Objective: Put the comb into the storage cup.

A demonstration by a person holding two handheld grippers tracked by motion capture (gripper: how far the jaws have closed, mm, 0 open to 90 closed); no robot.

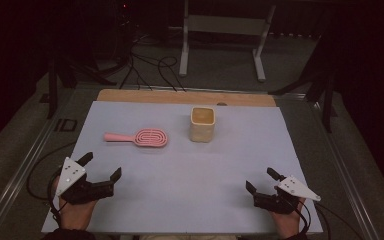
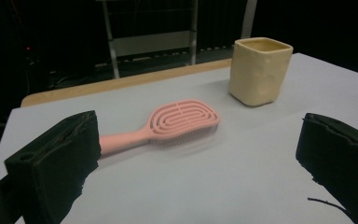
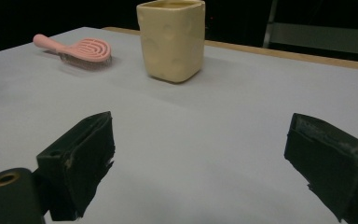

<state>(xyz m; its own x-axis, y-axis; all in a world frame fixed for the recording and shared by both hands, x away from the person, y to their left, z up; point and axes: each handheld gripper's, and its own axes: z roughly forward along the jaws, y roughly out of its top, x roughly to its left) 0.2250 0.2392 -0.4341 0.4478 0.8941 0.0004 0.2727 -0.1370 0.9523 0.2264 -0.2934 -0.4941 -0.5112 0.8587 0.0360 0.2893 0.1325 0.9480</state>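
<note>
A pink brush (image 1: 139,137) lies flat on the pale tabletop (image 1: 190,200), its handle pointing left in the high view and its bristles down. Just right of it, apart from it, stands a cream cup (image 1: 202,124), upright and square-sided with its mouth open to the top. Both sit in the far half of the tabletop, whose wooden far edge shows behind them.

The left tool (image 1: 100,167) rests at the near left corner, held in a hand (image 1: 75,212), its jaws spread wide with nothing between them. The right tool (image 1: 261,181) sits at the near right corner, jaws likewise wide and empty. Both tools are well apart from the brush and cup.
</note>
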